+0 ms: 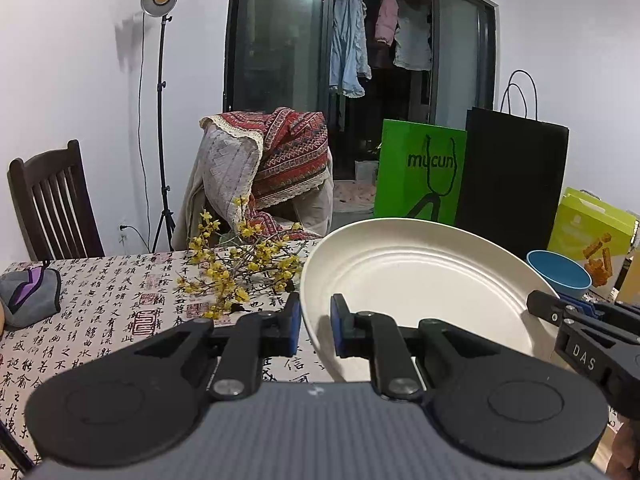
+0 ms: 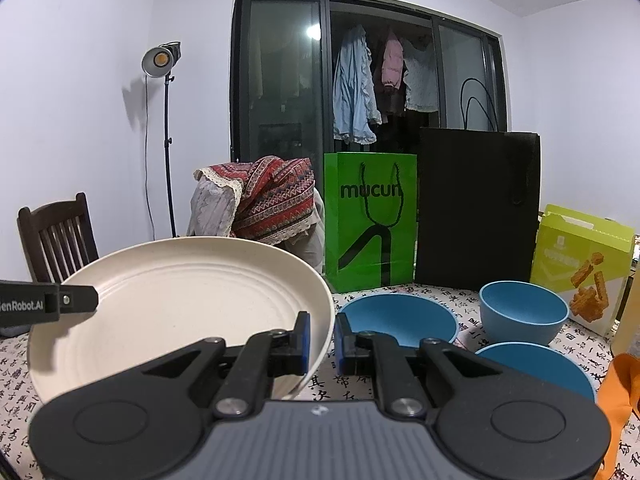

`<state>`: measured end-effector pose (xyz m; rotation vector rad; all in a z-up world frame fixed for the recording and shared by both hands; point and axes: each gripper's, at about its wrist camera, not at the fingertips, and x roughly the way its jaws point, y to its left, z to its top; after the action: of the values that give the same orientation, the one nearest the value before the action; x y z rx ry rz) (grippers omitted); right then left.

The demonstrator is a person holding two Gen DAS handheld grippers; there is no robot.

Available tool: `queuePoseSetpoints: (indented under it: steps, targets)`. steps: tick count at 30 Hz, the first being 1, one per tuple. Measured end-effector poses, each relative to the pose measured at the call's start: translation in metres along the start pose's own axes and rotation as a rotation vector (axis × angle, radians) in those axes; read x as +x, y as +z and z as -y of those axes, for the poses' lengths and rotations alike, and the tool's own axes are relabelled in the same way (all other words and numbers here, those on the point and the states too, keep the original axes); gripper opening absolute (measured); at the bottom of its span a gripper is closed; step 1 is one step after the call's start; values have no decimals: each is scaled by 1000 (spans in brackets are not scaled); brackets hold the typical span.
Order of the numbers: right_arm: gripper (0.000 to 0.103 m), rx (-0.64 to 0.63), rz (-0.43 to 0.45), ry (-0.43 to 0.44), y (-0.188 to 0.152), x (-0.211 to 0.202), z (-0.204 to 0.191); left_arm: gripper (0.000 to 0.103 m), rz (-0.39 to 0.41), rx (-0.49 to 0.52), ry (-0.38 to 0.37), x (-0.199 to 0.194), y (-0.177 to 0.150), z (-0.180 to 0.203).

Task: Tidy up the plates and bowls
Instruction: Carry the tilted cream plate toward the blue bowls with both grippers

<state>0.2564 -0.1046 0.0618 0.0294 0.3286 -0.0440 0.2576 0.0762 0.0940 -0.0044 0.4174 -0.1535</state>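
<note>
Both tools gripped the cream plate [image 1: 416,280] by opposite rims: left tool [image 1: 315,326], right tool [image 2: 322,342]. 3 blue bowls [image 2: 400,318] sat near the tabletop's [image 1: 120,300] far edge.

From my feeds I count one cream plate [image 2: 168,300] and three blue pieces: one deep bowl [image 2: 523,316] toward the table's far right corner, and two wider, shallower dishes [image 2: 398,320] [image 2: 536,372] (bowls or plates, I cannot tell). Two grippers, left [image 1: 316,322] and right [image 2: 322,338], one at each side of the cream plate's rim. Along the far edge I make out two paper bags, one green [image 2: 370,220] and one black [image 2: 476,208], plus one yellow-green carton [image 2: 580,264]. One sprig of yellow blossoms [image 1: 240,268]. Two chairs, one bare [image 1: 52,204], one draped [image 1: 276,168]. One lamp stand [image 1: 160,0].
</note>
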Motion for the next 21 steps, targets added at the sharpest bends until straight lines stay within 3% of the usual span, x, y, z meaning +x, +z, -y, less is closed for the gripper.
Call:
queuePoseSetpoints:
  steps: [21]
  targets:
    - [12,-1,22,-46,-10,-17,25,15,-12,54,-60,-3,-15,24]
